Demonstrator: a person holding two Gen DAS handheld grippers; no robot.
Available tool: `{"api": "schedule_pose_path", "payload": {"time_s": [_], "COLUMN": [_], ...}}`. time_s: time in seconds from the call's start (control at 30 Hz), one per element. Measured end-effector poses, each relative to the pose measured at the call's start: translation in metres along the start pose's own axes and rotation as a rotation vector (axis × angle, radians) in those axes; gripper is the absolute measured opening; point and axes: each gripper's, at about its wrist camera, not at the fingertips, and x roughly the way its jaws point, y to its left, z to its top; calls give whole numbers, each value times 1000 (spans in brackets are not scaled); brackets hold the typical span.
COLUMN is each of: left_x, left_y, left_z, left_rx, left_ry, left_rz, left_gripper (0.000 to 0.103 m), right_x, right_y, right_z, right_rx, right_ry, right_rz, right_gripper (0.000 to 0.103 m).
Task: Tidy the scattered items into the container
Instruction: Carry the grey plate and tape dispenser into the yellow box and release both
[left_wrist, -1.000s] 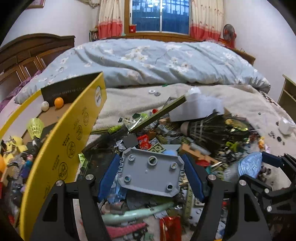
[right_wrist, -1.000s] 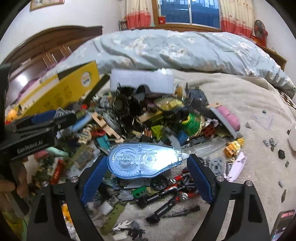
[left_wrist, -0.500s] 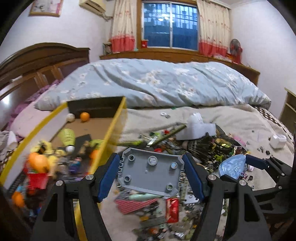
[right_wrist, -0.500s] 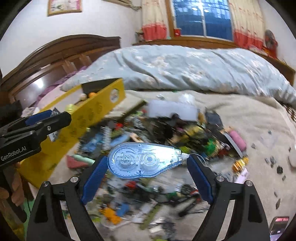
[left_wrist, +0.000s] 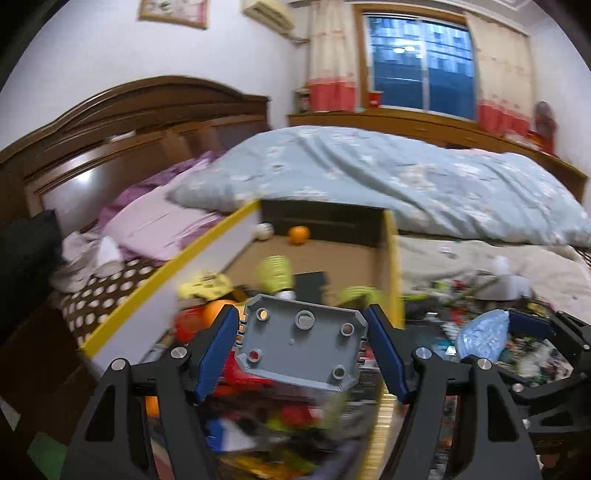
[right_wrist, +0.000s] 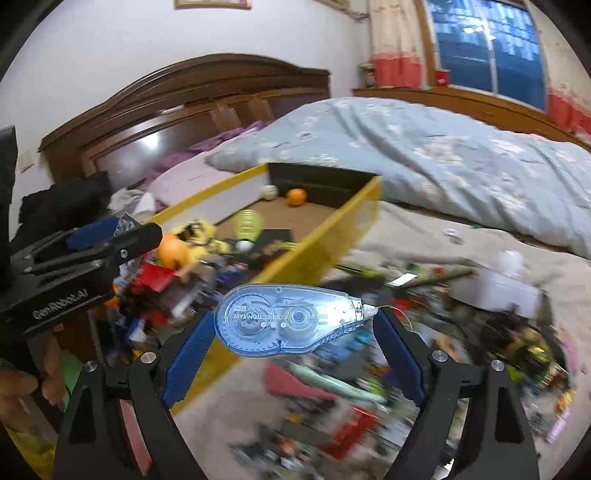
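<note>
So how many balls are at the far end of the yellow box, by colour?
Orange ball: 1
White ball: 1
Total: 2, both on the floor of the yellow box, by its dark end wall.

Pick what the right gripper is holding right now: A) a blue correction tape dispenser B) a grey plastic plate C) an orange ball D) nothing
A: in the right wrist view the right gripper has its blue pads closed on the two ends of a clear blue correction tape dispenser, carried above the clutter; the grey plastic plate sits in the left gripper instead.
</note>
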Motion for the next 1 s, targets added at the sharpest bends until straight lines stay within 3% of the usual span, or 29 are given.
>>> {"api": "schedule_pose_path", "payload": {"time_s": [0.37,0.67,0.73,1.0], "left_x": [48,61,62,55], "left_y": [75,85,84,77], "left_z": [5,9,9,7], "left_rx": [-101,-96,-91,-90], "left_ry": [64,80,88,93], "left_rz": [97,137,148,142], "left_gripper": [70,72,79,79], "right_x": [61,79,79,64], "right_y": [50,56,56,57], "right_z": [36,44,44,46], "right_rx": [-60,-36,-38,-50], "right_ry": [39,57,55,17], "right_rz": [47,81,74,78], "right_gripper": [88,90,90,90]}}
